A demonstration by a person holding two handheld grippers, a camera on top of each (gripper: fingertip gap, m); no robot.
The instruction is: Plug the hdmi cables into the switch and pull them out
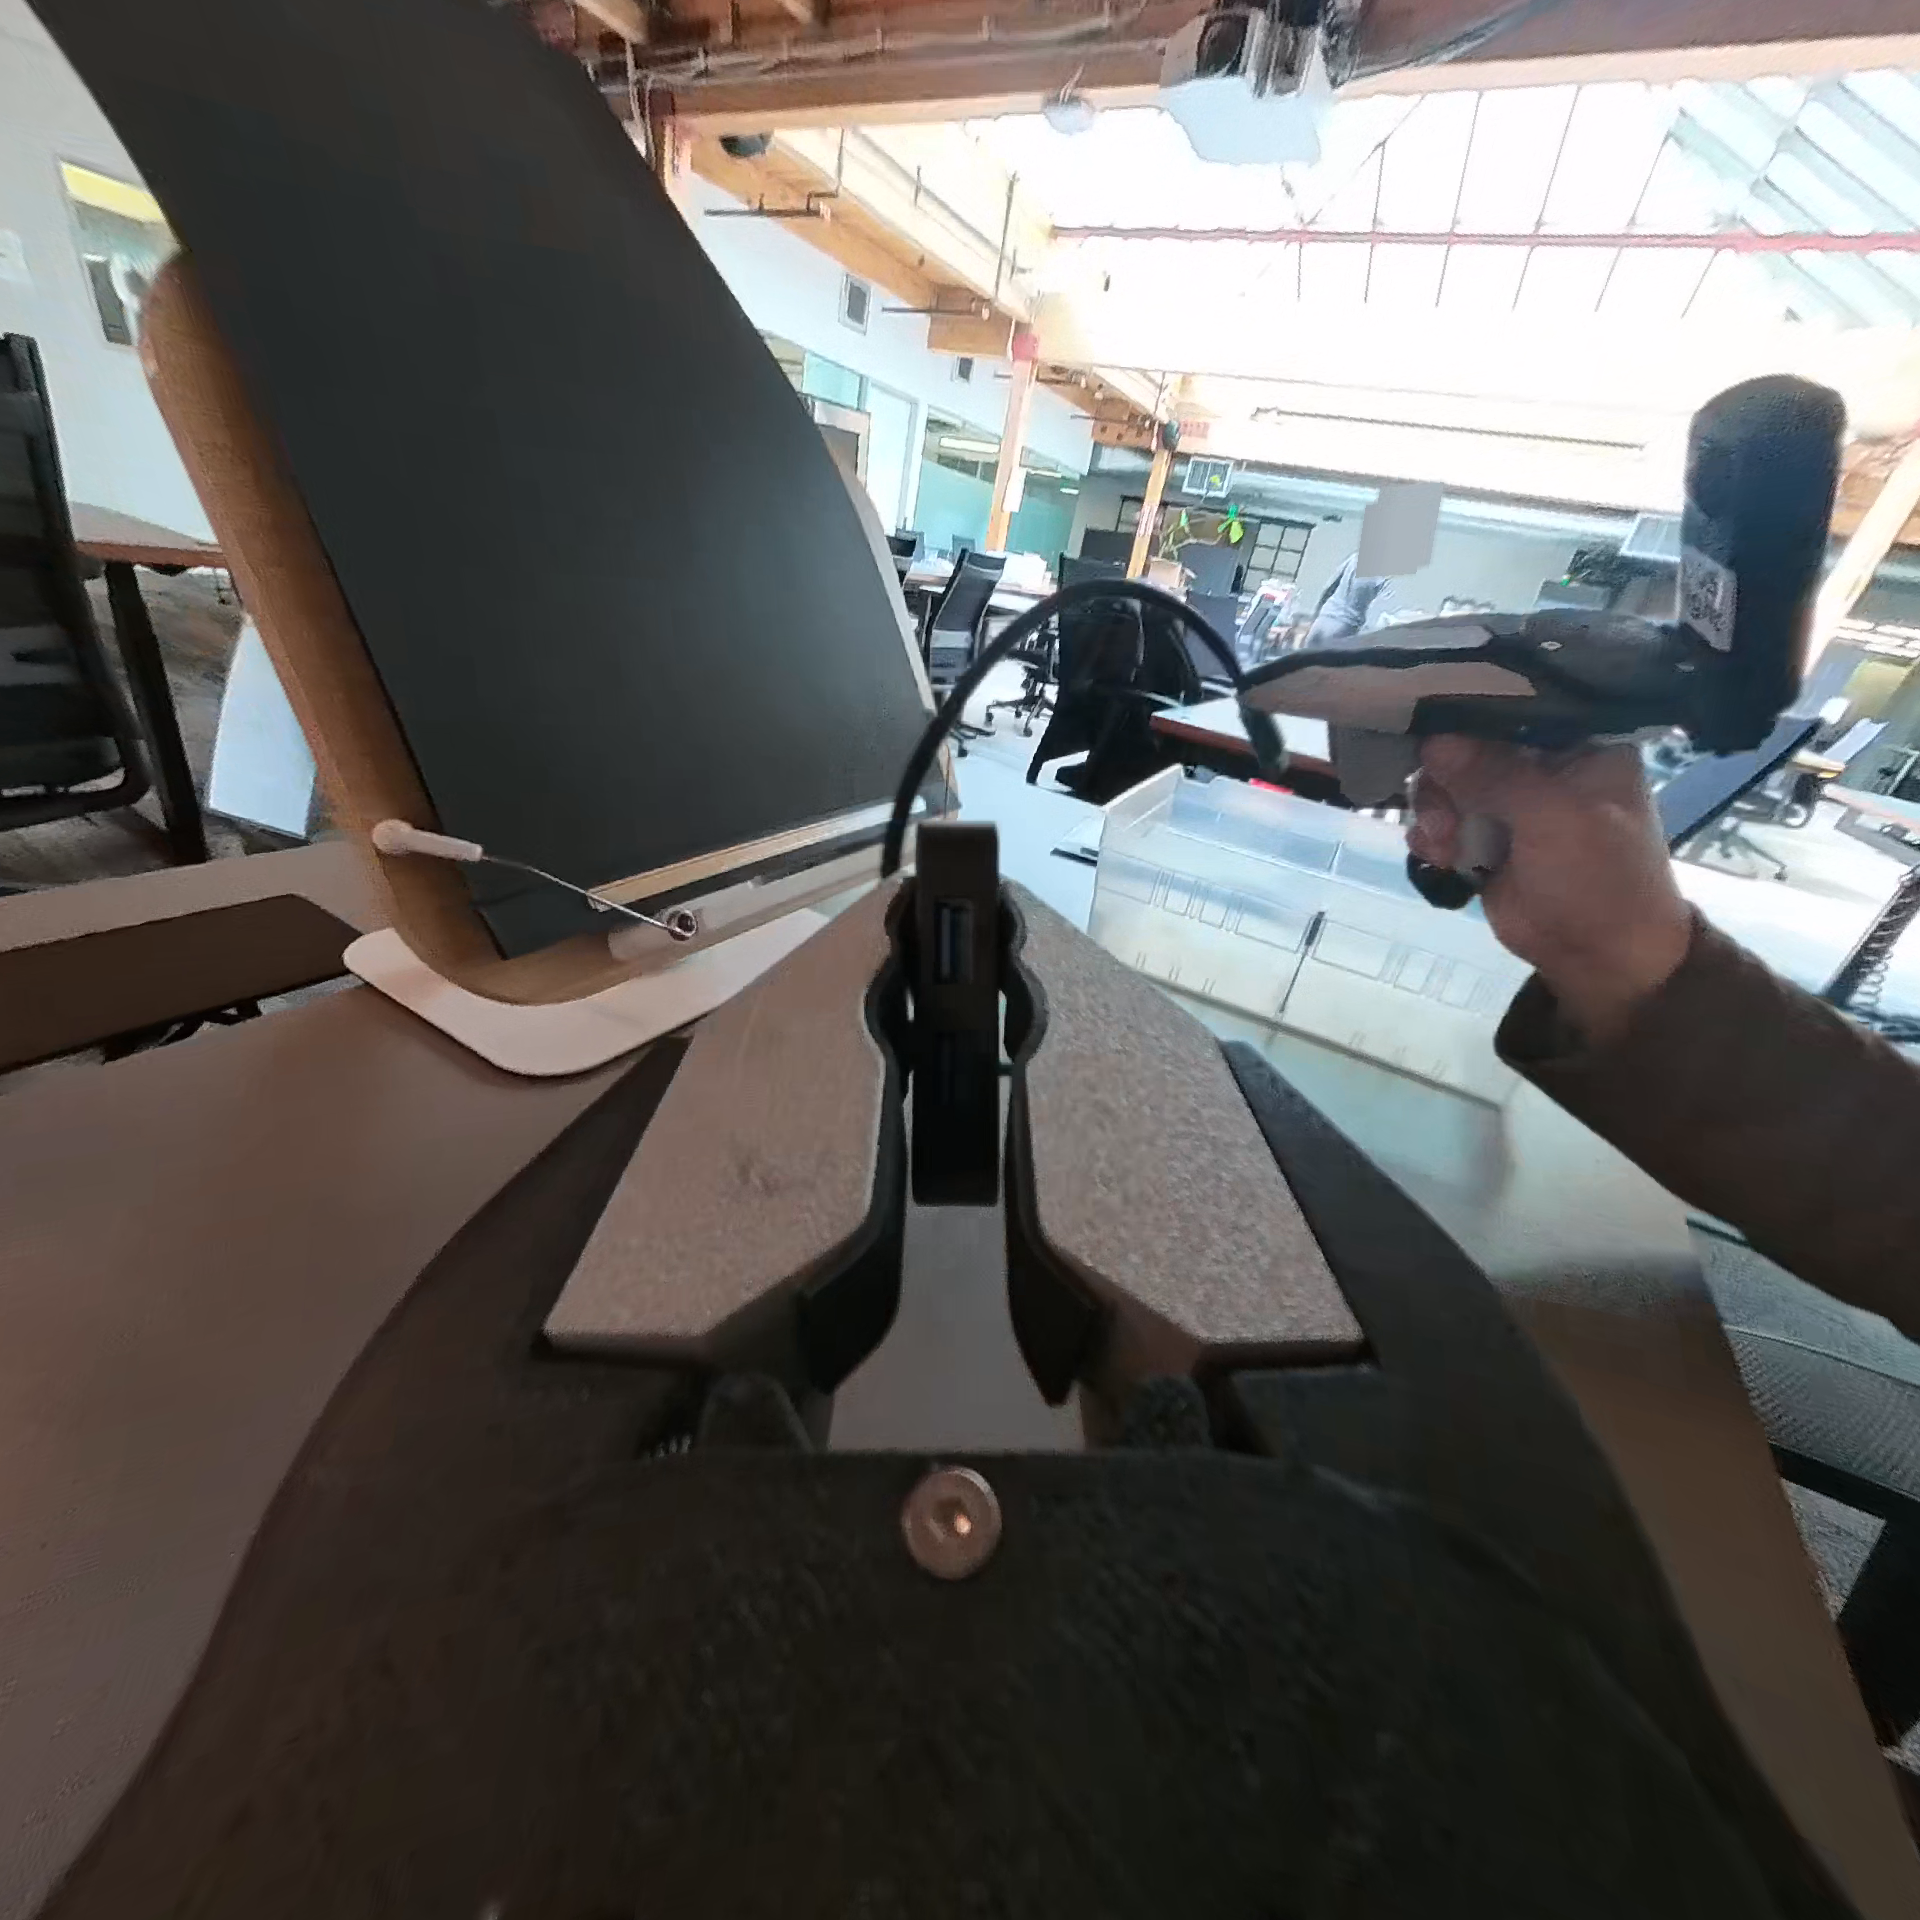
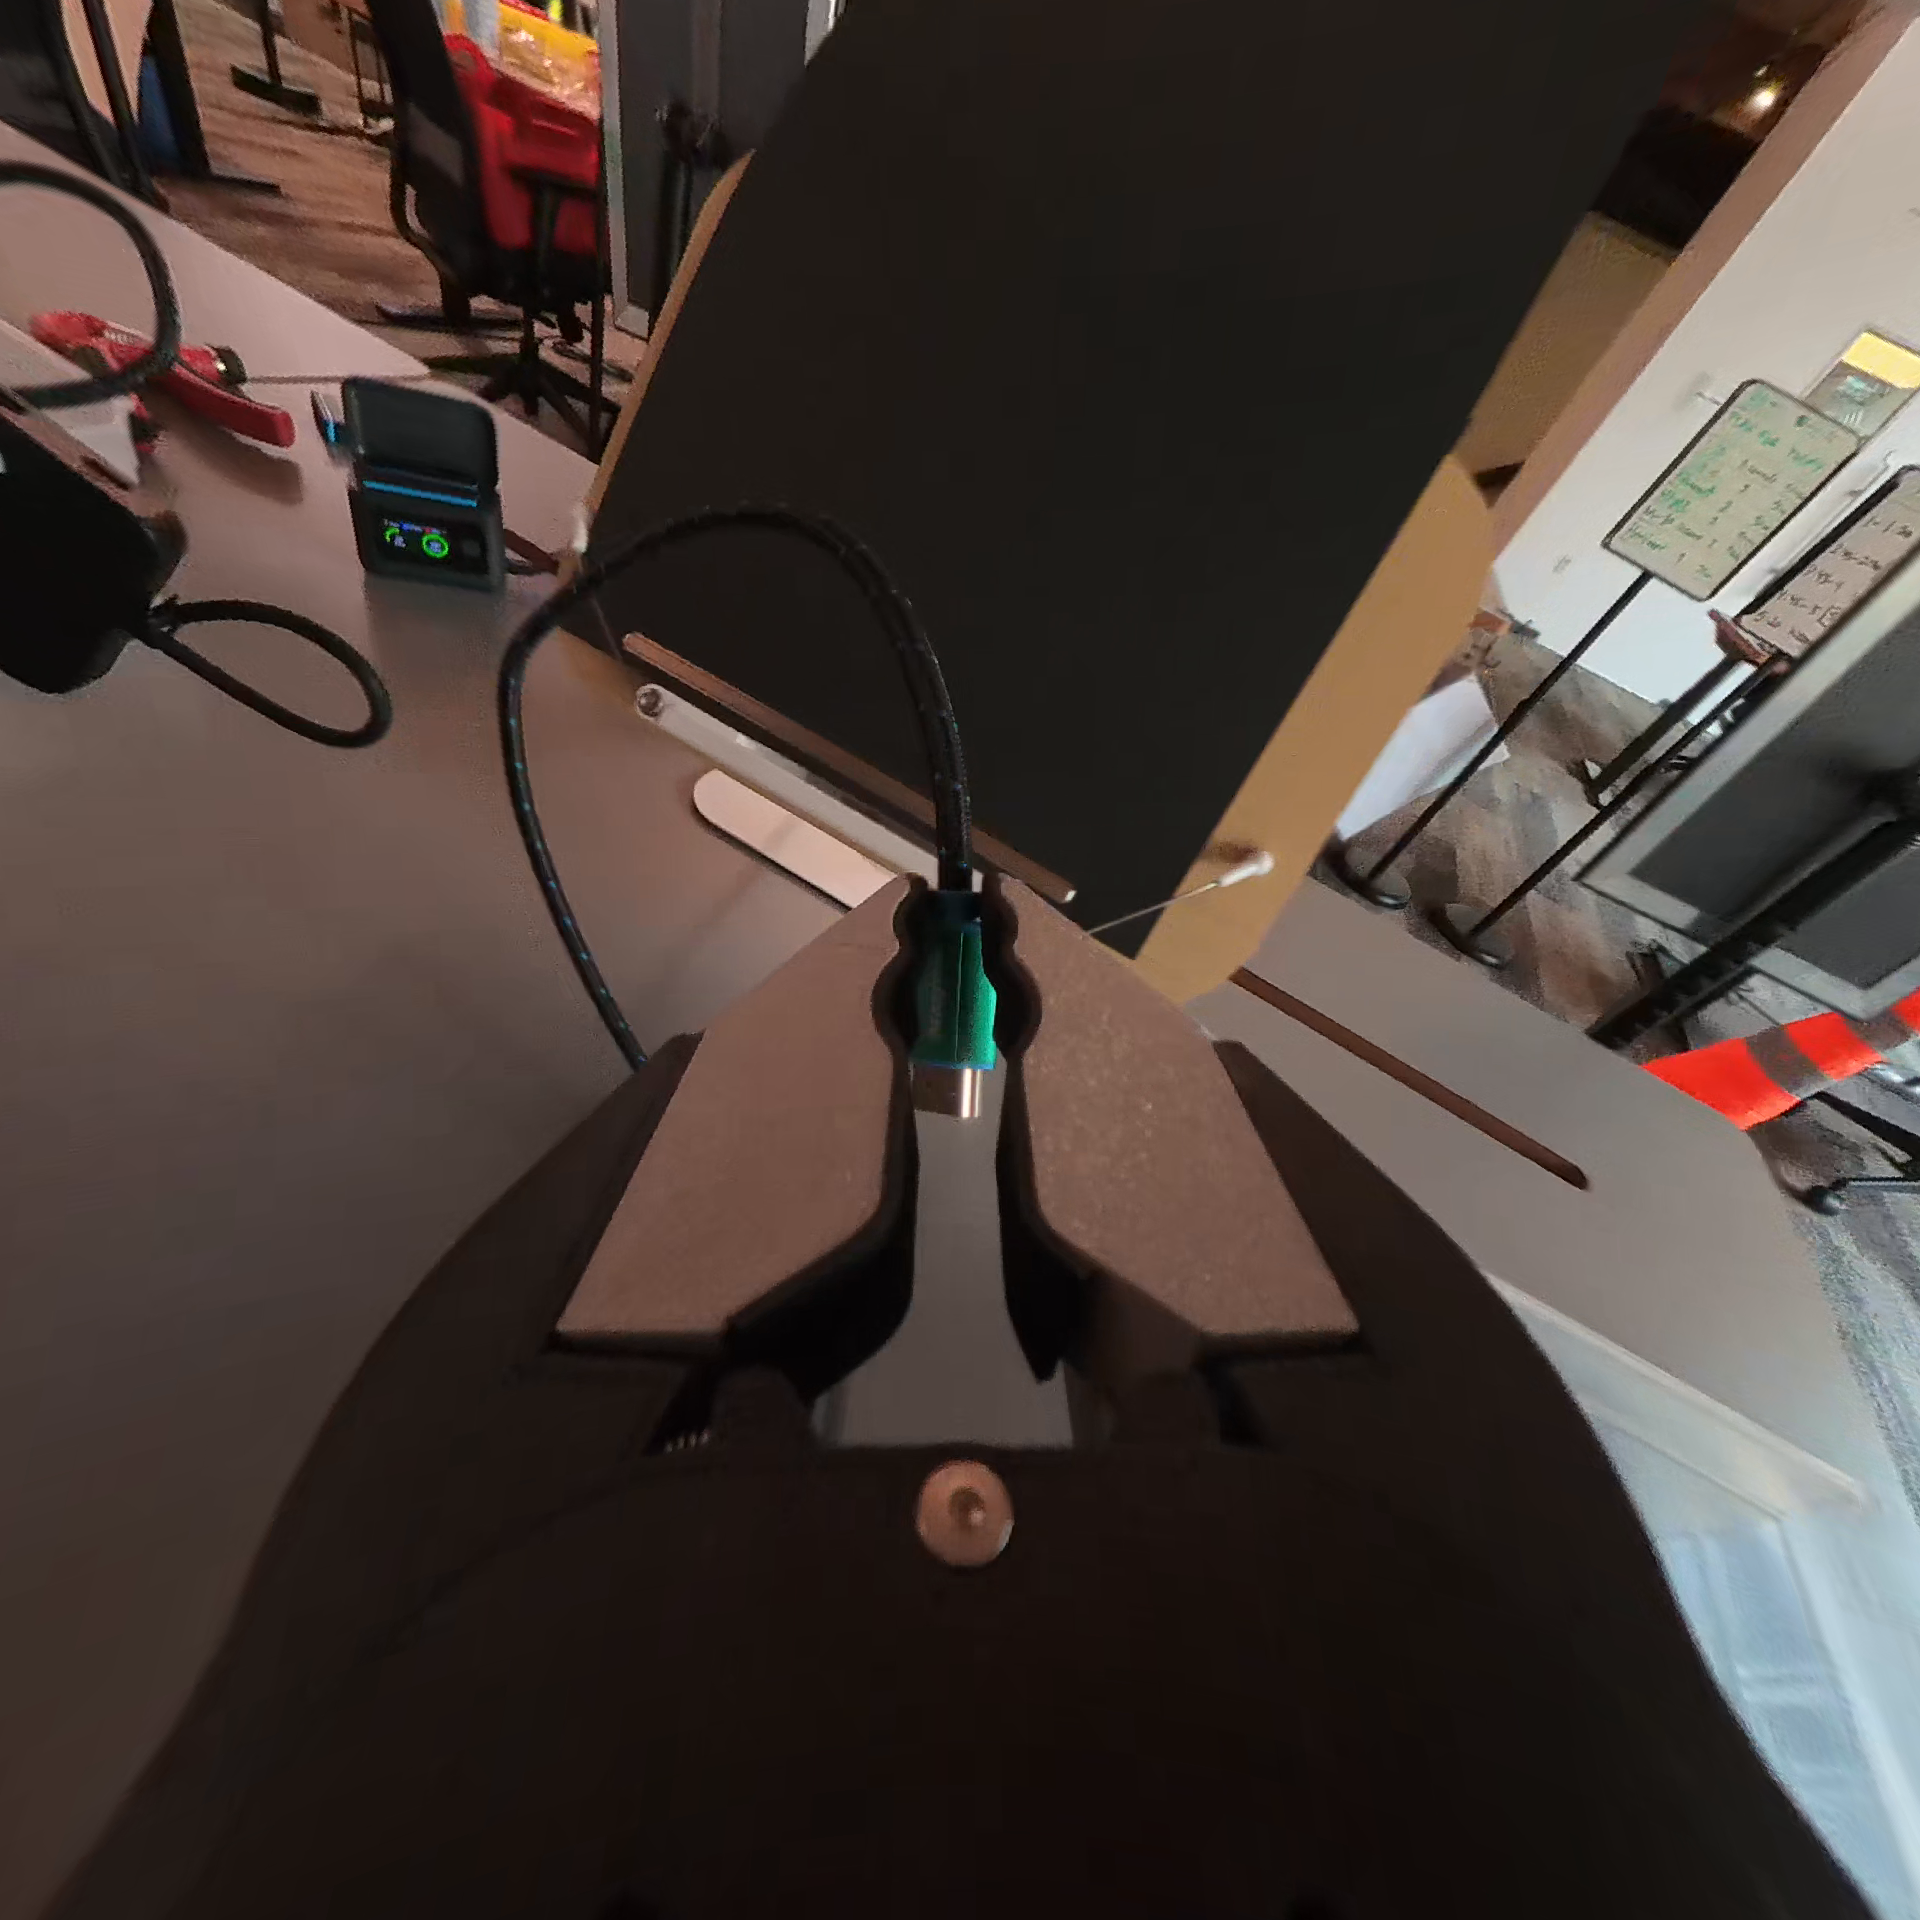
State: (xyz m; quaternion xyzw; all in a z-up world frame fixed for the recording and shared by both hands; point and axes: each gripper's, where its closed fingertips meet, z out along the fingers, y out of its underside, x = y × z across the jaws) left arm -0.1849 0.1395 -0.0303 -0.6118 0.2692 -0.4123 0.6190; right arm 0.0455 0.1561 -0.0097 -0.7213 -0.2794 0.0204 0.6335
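Note:
My left gripper (image 1: 956, 914) is shut on a black switch box (image 1: 954, 997), held upright above the table with one port facing the camera. A black cable (image 1: 997, 644) arcs from behind the switch over to the right gripper (image 1: 1262, 717), which shows farther off in this view, held up by a hand. In the right wrist view my right gripper (image 2: 956, 935) is shut on a green HDMI plug (image 2: 954, 1003); its metal tip (image 2: 951, 1091) points back at the camera. Its braided black cable (image 2: 623, 582) loops up and down to the left.
A large dark panel (image 1: 499, 468) on a wooden leg with a white foot (image 1: 582, 1013) stands on the brown table (image 1: 208, 1195). A clear plastic organizer (image 1: 1299, 873) lies to the right. A small device with a lit screen (image 2: 426, 509), red pliers (image 2: 208, 379) and a black adapter (image 2: 62, 582) lie at the left.

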